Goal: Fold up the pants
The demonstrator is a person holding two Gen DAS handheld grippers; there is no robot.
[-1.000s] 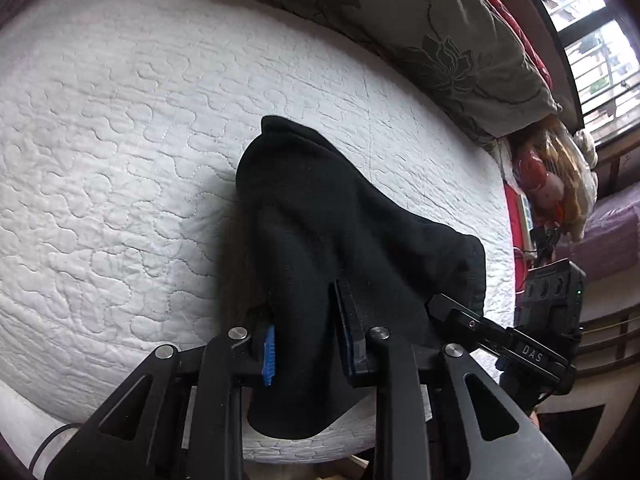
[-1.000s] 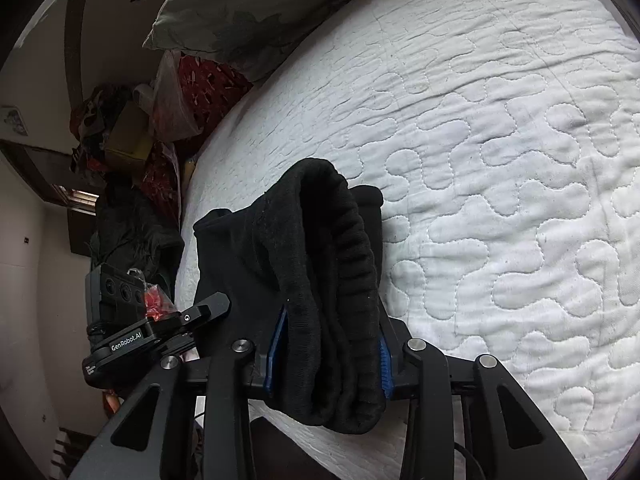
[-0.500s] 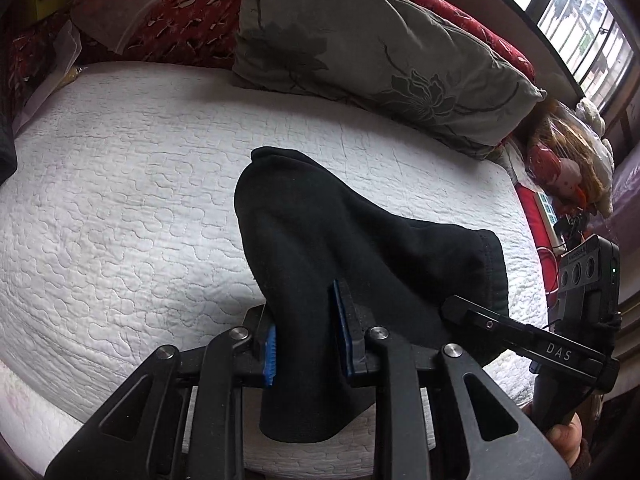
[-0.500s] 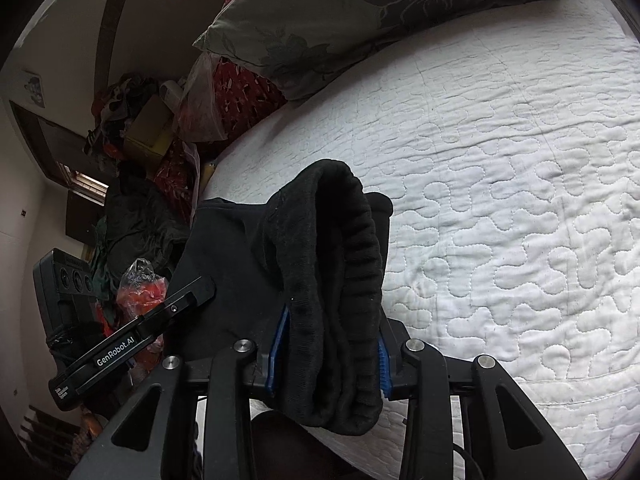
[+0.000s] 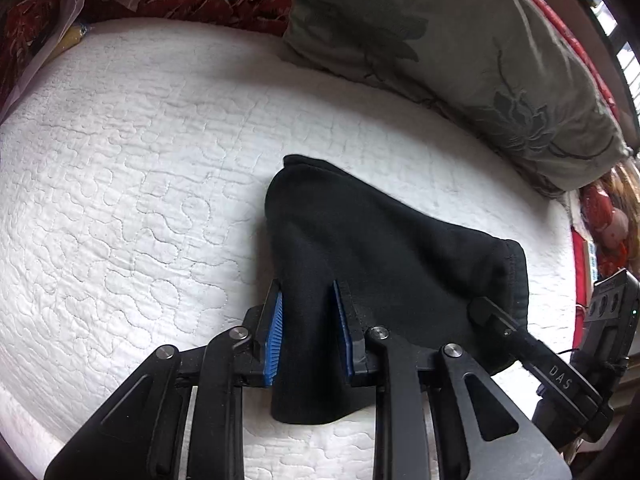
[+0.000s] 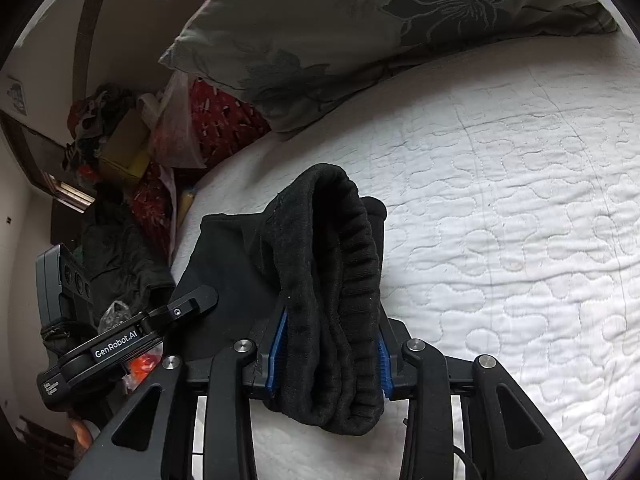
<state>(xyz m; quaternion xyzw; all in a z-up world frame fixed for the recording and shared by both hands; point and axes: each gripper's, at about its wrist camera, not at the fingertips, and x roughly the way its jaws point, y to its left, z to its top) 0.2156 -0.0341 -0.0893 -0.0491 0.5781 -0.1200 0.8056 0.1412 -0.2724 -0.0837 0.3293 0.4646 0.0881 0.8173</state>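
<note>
Both tools clenched on the black pants [image 5: 384, 256]: left tool [image 5: 308, 332] on plain fabric, right tool [image 6: 330, 356] on ribbed waistband; fabric runs up-frame onto the bed [image 5: 140, 168].

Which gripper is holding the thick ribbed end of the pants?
The right gripper: ribbed waistband bunched between its fingers. The left gripper clamps smooth fabric of the black pants.

Both wrist views close, low over bed [image 5: 160, 160], facing pillow [image 6: 360, 32]; share pants [image 5: 380, 248].
</note>
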